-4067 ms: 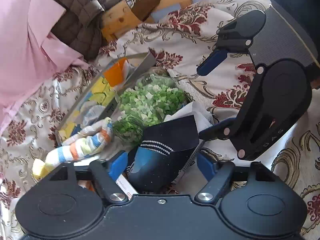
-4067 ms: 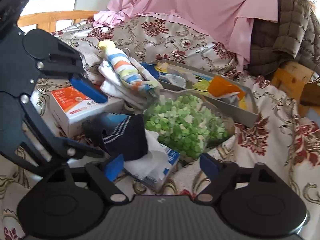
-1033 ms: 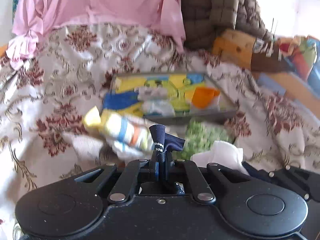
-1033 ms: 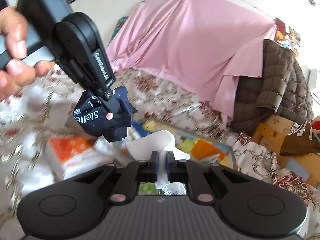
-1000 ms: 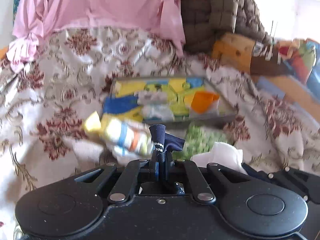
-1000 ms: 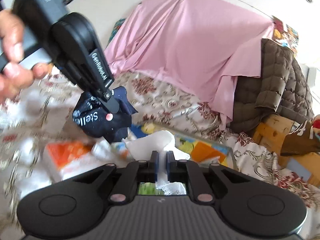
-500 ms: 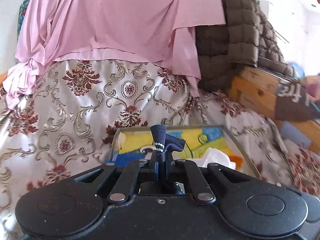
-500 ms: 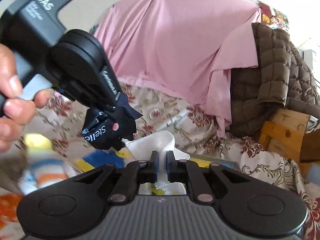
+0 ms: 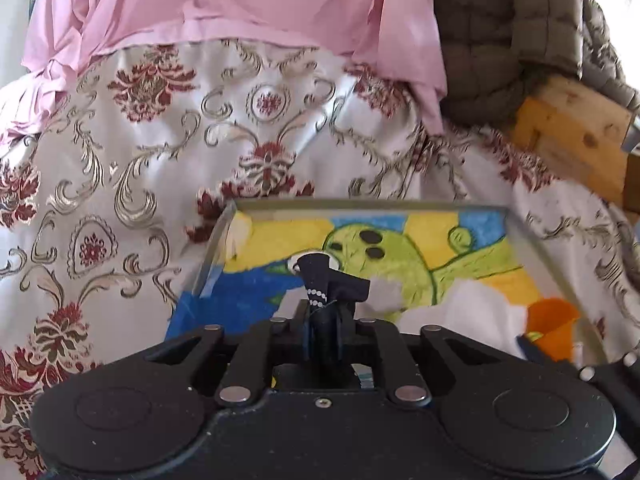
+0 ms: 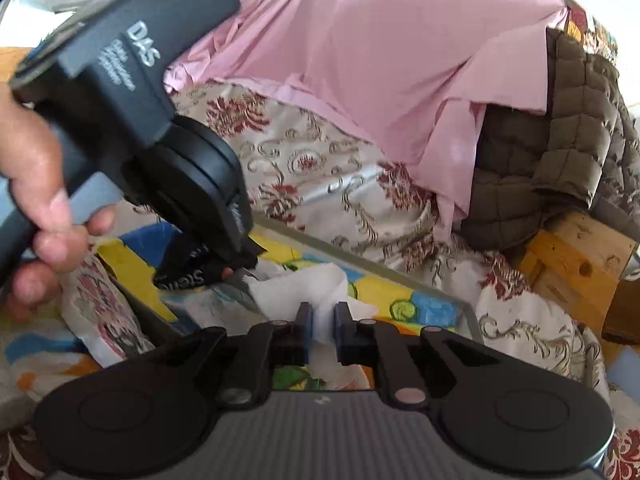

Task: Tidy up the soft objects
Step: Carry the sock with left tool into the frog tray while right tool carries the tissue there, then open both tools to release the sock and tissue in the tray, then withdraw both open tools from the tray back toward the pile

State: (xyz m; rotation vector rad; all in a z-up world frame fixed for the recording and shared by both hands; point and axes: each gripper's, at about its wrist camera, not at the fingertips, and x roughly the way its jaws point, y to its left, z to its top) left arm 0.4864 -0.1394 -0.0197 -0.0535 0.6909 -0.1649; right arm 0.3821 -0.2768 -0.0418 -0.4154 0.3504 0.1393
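My left gripper [image 9: 326, 312] is shut on a navy sock [image 9: 320, 280] with a dotted white band. It hangs over the shallow tray [image 9: 360, 204] with a colourful bird drawing on its floor. In the right wrist view the left gripper [image 10: 236, 264] holds the navy sock [image 10: 192, 272] low over the tray [image 10: 424, 280]. My right gripper [image 10: 320, 320] is shut on a white cloth [image 10: 308, 292], just above the tray's near side. The white cloth [image 9: 464, 304] also shows in the left wrist view.
The tray lies on a floral bedspread [image 9: 132, 184]. A pink sheet [image 10: 380, 60] and a brown quilted jacket [image 10: 560, 140] hang behind. A wooden frame [image 9: 572, 140] stands at the right. An orange item [image 9: 552, 324] lies in the tray's right corner.
Both grippers have moved forward and down over the tray with their cloths. The tray now fills the lower middle of both views. The striped sock and the green bag have dropped out of sight.
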